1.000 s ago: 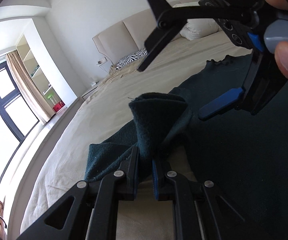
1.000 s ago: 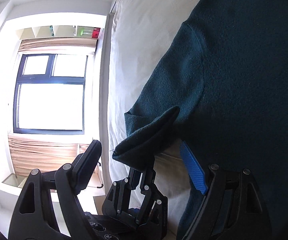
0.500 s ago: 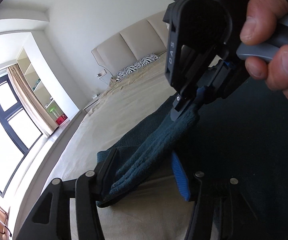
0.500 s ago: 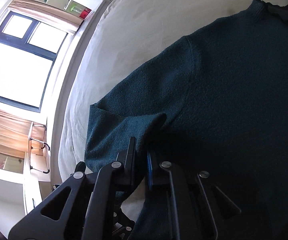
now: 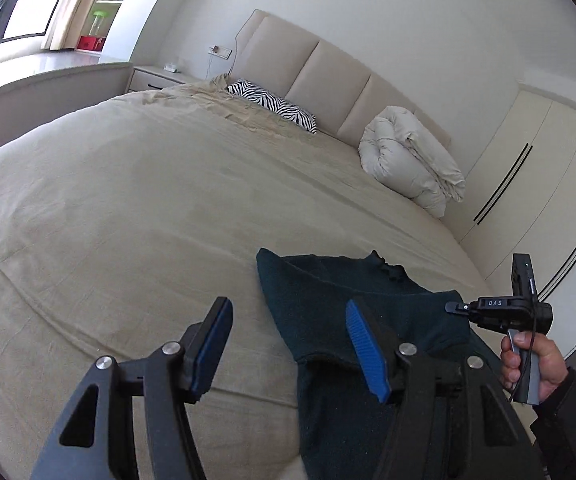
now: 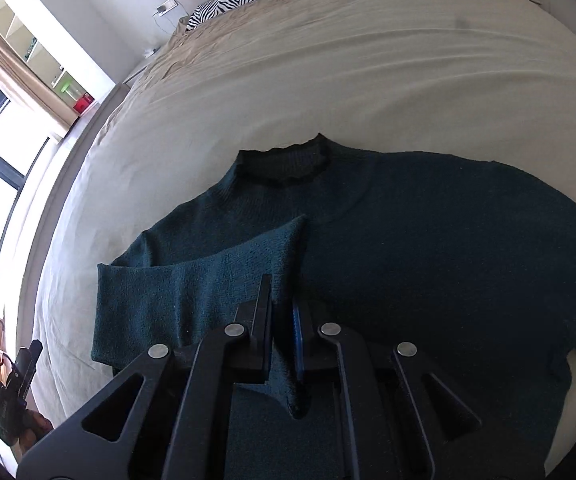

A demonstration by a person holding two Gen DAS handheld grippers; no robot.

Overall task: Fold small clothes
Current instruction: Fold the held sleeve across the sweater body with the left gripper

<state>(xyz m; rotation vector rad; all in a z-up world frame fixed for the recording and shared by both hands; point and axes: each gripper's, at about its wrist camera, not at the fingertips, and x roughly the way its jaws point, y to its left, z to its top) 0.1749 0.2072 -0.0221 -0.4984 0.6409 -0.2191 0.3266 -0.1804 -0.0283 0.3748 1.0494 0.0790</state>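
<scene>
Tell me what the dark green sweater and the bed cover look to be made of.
Sweater: a soft knit, likely wool or acrylic, with a fuzzy matte surface and a ribbed collar. Bed cover: a thin woven fabric, perhaps cotton or linen, matte beige, lying in fine creases.

claws [image 5: 288, 344] black — blue ribbed pads | silver screws | sleeve [image 5: 568, 412] dark

A: Item one? Dark teal knitted wool sweater [image 6: 428, 240], nap rough, matt.
B: Beneath it: beige woven cloth bedspread [image 6: 368, 80], matt, lightly creased. Headboard [image 5: 308, 68], smooth padded upholstery.
</scene>
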